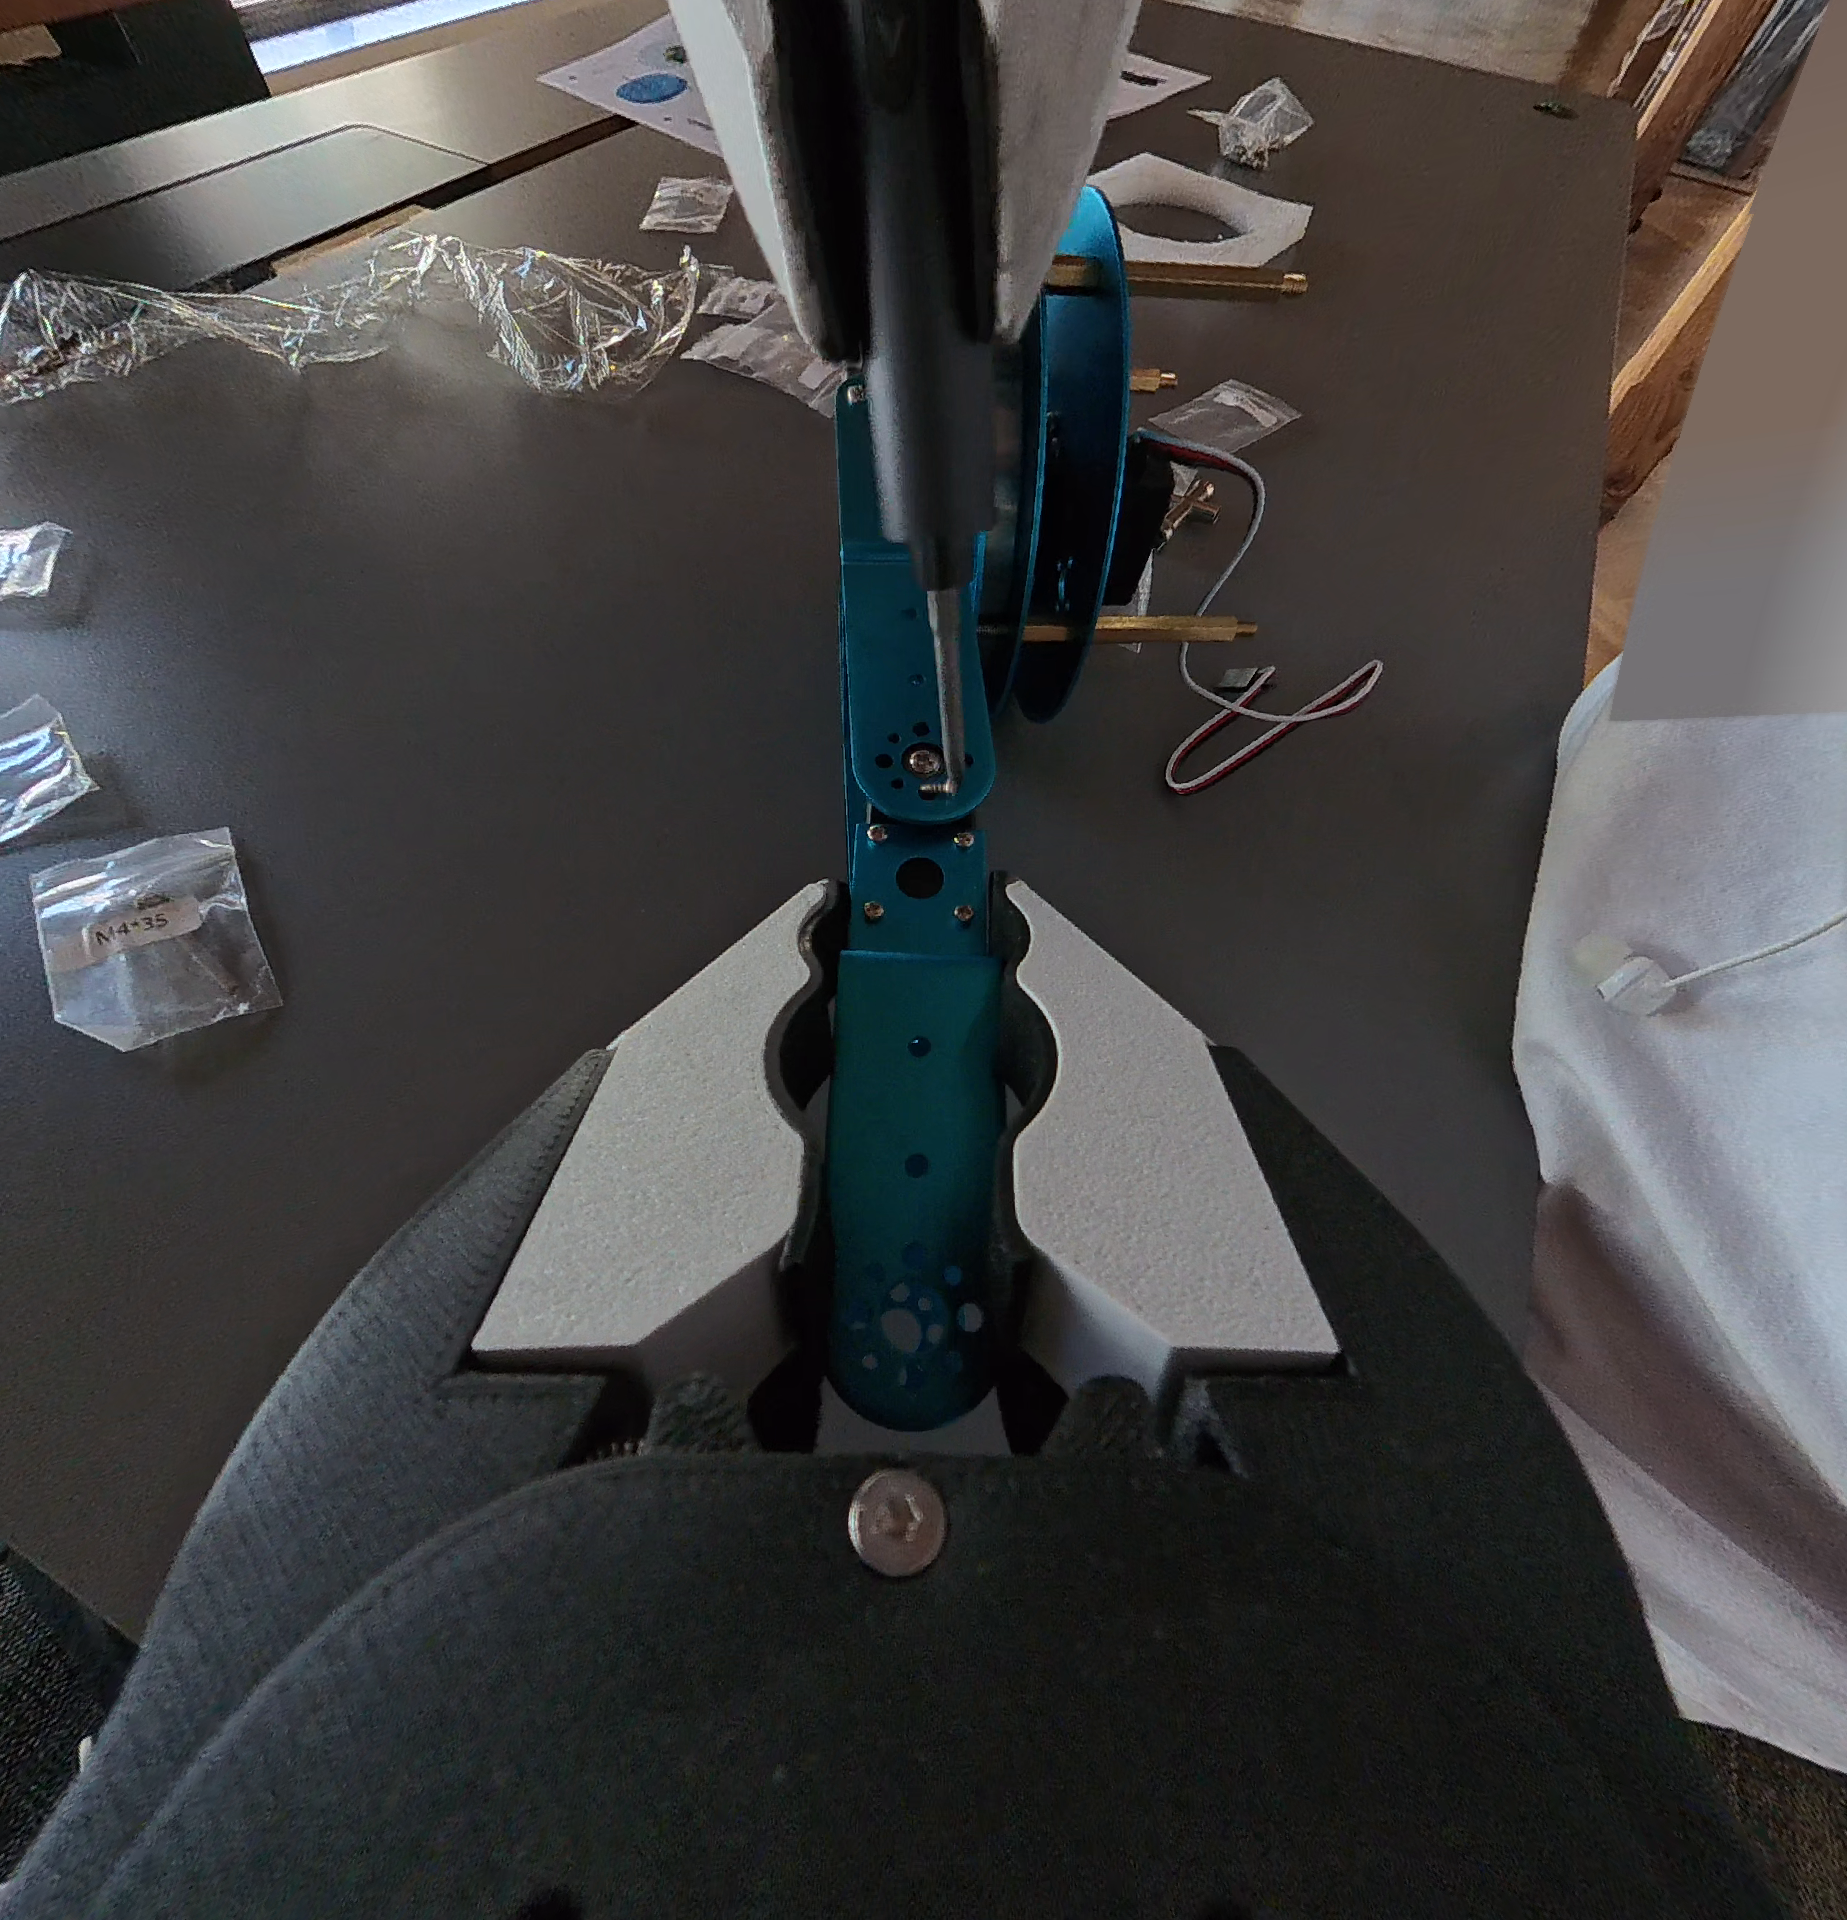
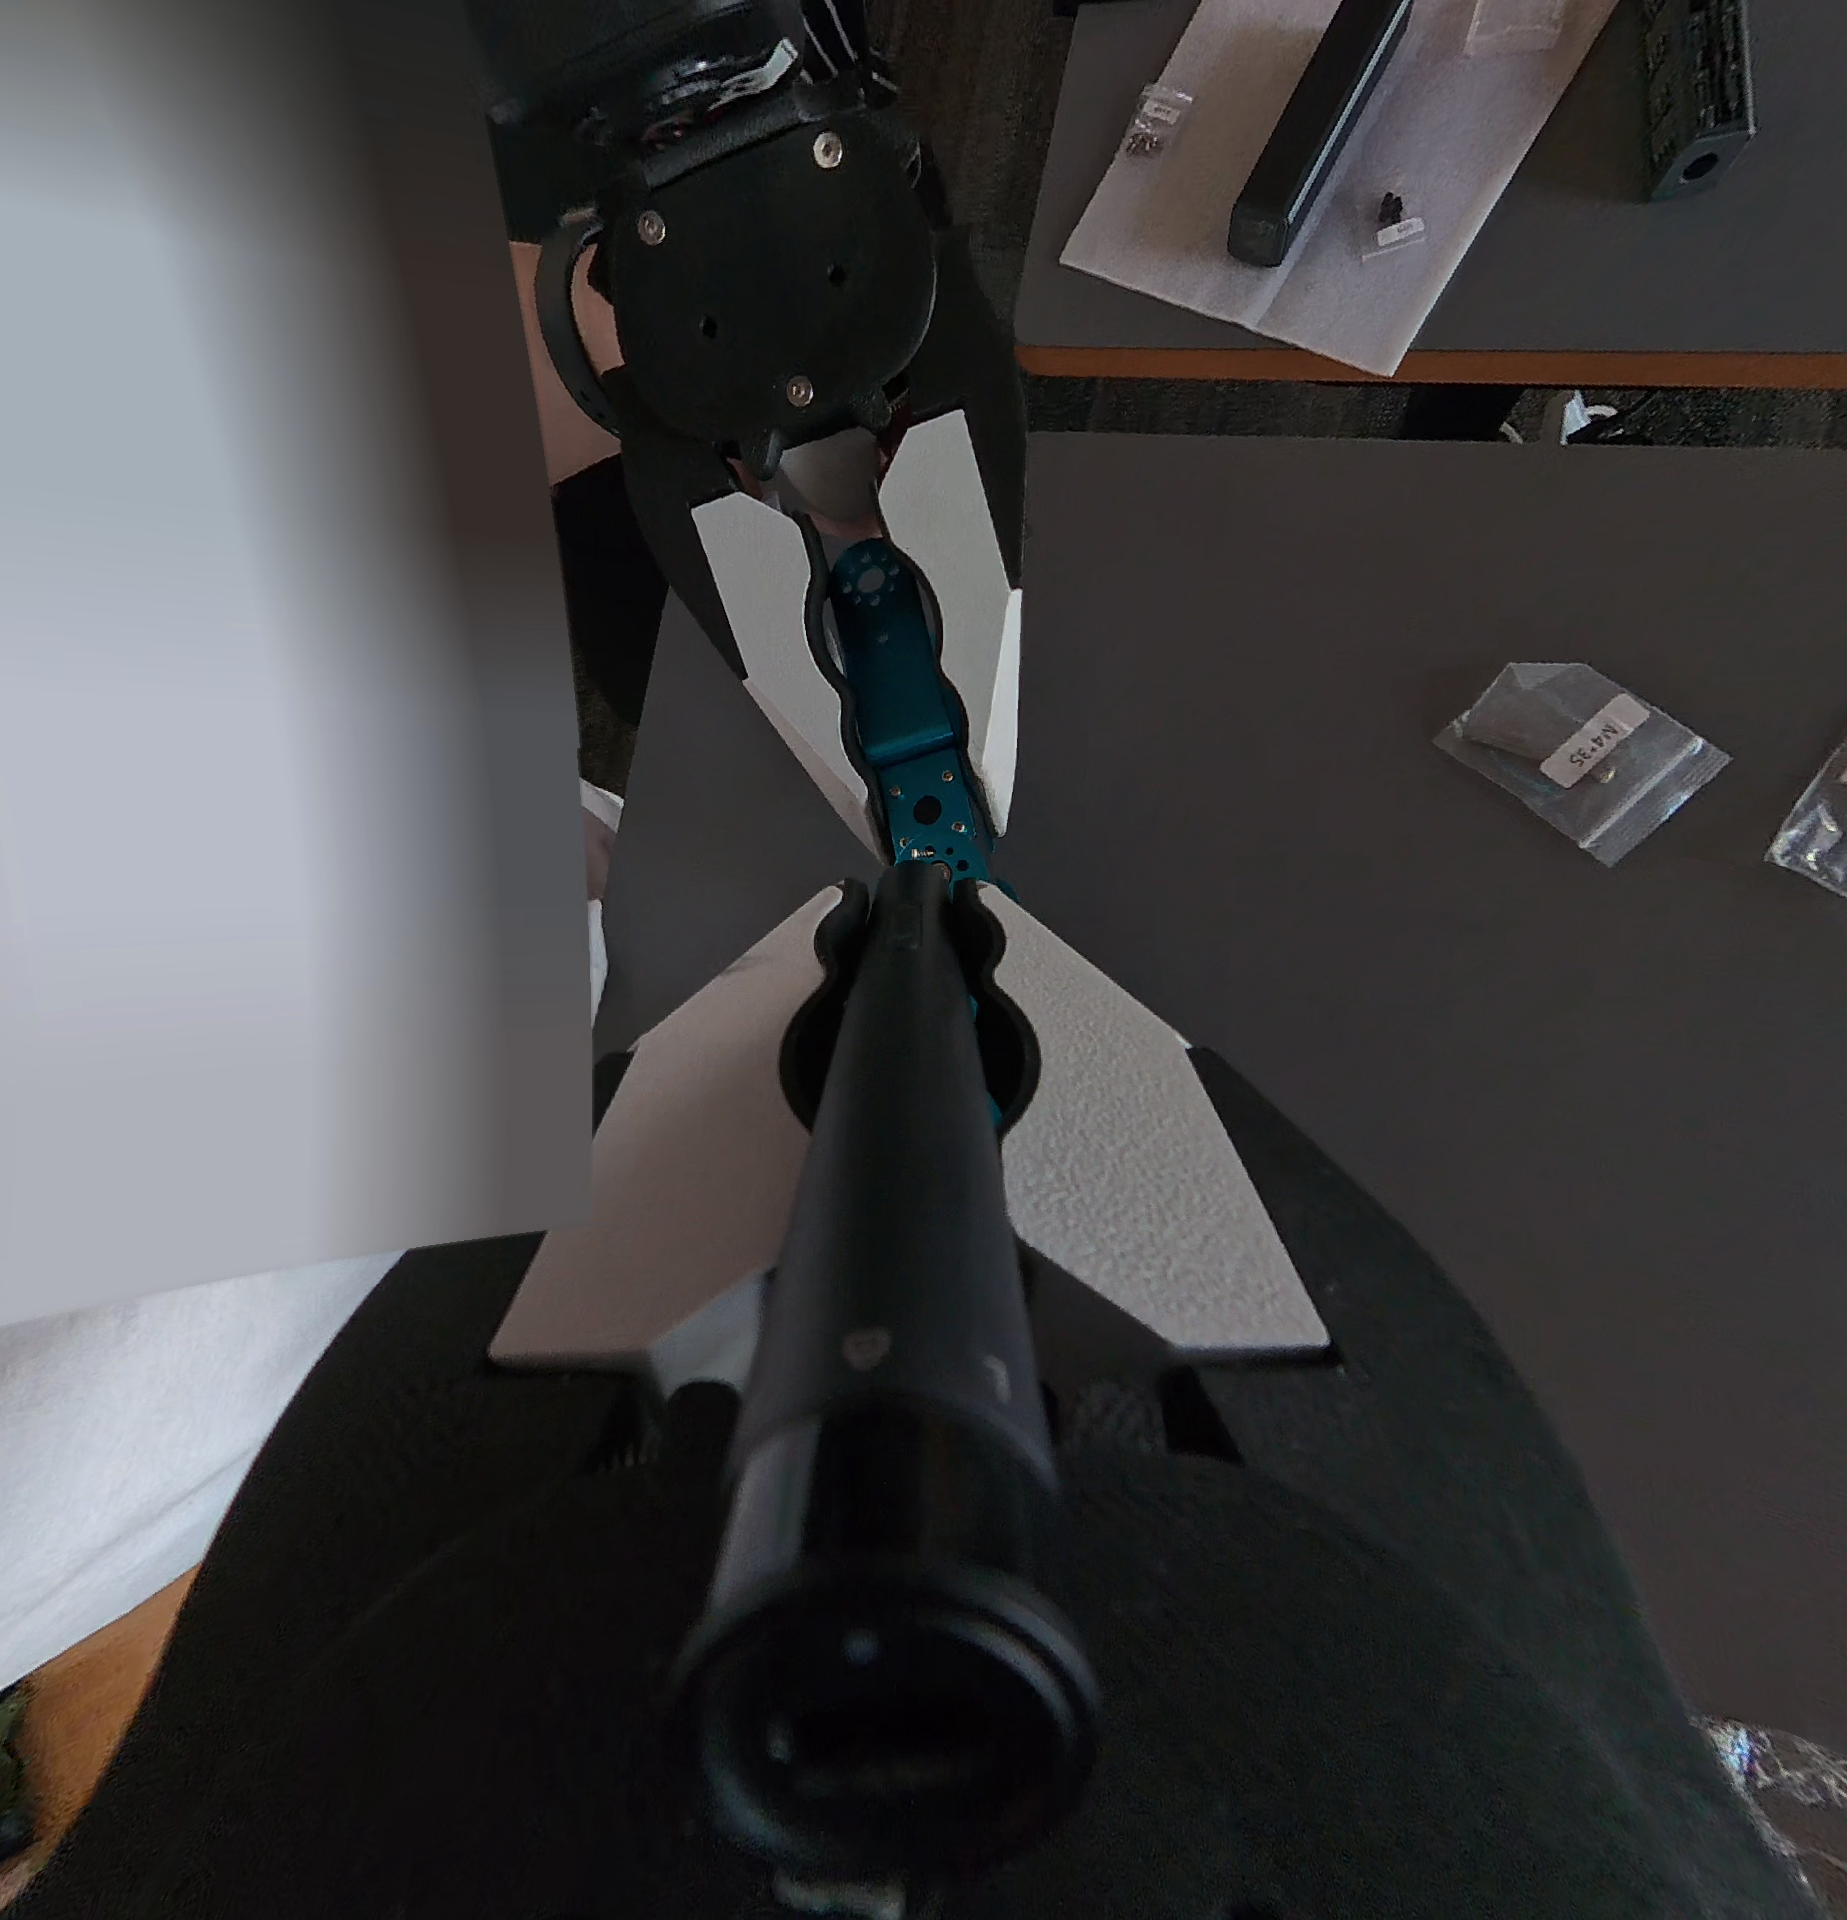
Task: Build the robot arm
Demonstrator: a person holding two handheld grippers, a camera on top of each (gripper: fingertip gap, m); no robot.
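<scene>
My left gripper (image 1: 919, 894) is shut on a blue metal bracket arm (image 1: 914, 1091), holding it lengthwise between the white fingers (image 1: 690, 1143). The arm joins a second blue bracket (image 1: 924, 665) fixed to a round blue plate (image 1: 1080, 436) with brass standoffs (image 1: 1179, 628). My right gripper (image 1: 924, 343) comes in from above, shut on a black screwdriver (image 1: 914, 312). Its tip rests on a small screw (image 1: 943, 788) at the bracket joint. In the right wrist view my right gripper (image 2: 908, 904) grips the screwdriver (image 2: 898, 1195), and the left gripper (image 2: 940, 821) holds the blue arm (image 2: 898, 686) beyond it.
On the dark grey table (image 1: 483, 675) lie small plastic bags of hardware (image 1: 155, 935), crumpled cellophane (image 1: 379, 301), white foam (image 1: 1199, 213) and a servo lead (image 1: 1272, 717). A white cloth (image 1: 1708, 1039) is at the right. A black bar (image 2: 1314, 135) lies on a white sheet. The gap from one gripper's tips to the other's is roughly 8 cm.
</scene>
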